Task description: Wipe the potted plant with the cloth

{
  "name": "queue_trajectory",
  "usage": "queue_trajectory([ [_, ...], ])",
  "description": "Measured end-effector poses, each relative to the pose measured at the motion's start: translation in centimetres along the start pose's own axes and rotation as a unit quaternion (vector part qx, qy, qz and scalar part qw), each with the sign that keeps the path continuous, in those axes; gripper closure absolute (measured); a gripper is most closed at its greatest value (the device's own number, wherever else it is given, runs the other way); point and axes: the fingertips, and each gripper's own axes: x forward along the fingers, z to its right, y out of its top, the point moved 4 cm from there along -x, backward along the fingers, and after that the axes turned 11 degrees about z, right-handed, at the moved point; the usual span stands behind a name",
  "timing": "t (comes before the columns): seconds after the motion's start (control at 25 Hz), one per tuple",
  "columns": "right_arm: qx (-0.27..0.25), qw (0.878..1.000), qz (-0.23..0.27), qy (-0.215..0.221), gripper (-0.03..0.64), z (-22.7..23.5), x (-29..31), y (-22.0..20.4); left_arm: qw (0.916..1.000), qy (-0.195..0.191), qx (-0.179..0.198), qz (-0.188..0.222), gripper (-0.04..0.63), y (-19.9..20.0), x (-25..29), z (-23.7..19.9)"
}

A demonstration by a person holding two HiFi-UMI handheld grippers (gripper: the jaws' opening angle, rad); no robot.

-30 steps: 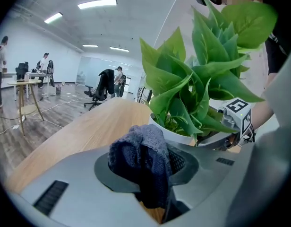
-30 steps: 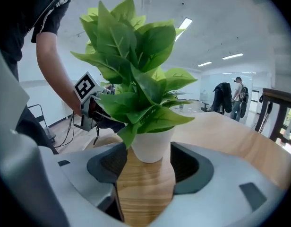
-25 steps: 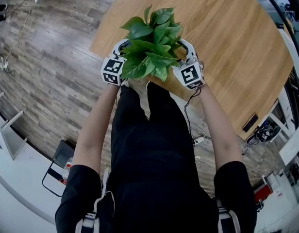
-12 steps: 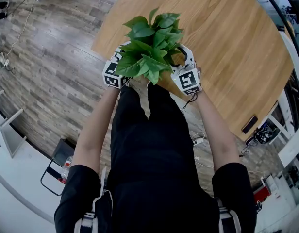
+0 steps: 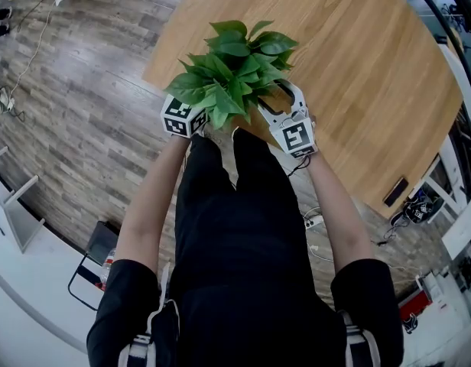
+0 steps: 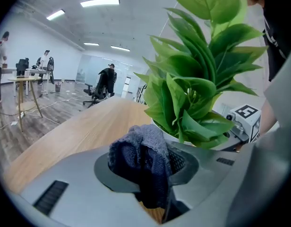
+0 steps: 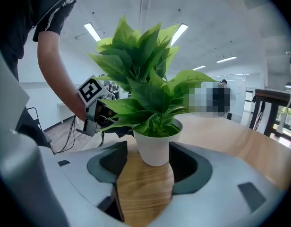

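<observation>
- Left claw (image 6: pixel 146 162) clamps dark-grey knitted cloth (image 6: pixel 136 150); right claw (image 7: pixel 146 167) gapes, white pot (image 7: pixel 154 148) at its 12 o'clock.
- Wiping step, likely: next, brush cloth over green leaves (image 6: pixel 192 98).

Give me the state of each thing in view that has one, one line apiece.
left gripper, shut on the cloth.
cloth, bunched up between the jaws, close beside the leaves.
right gripper, open, one jaw on each side of the potted plant.
potted plant, upright on the table, near its edge.
</observation>
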Motion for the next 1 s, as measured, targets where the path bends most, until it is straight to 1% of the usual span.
queue_trajectory([
  [0.16, -0.013, 1.0, -0.011, -0.002, 0.342, 1.1, 0.2, -0.3, 1.0, -0.002, -0.001, -0.001, 0.46, 0.3, -0.1, 0.2],
  [0.36, -0.029, 0.999, -0.011, 0.015, 0.341, 2.5, 1.1, -0.1, 0.9999, -0.003, 0.009, -0.004, 0.46, 0.0, 0.4, -0.1],
  [0.48, -0.042, 0.998, -0.014, 0.035, 0.339, 2.7, 1.6, 0.1, 0.9999, -0.011, 0.012, -0.004, 0.46, 0.5, 0.8, 0.2],
  [0.6, -0.046, 0.998, -0.017, 0.043, 0.341, 2.9, 1.8, 0.2, 0.9999, -0.009, 0.011, -0.003, 0.46, 0.6, 1.0, 0.2],
  [0.84, -0.038, 0.999, -0.013, 0.031, 0.341, 2.5, 1.9, 0.2, 0.9998, -0.014, 0.012, -0.004, 0.459, 0.2, 0.7, 0.3],
  [1.0, -0.022, 1.0, -0.008, 0.002, 0.342, 1.8, 1.9, 0.2, 0.9997, -0.016, 0.014, -0.008, 0.46, -0.4, 0.1, 0.2],
])
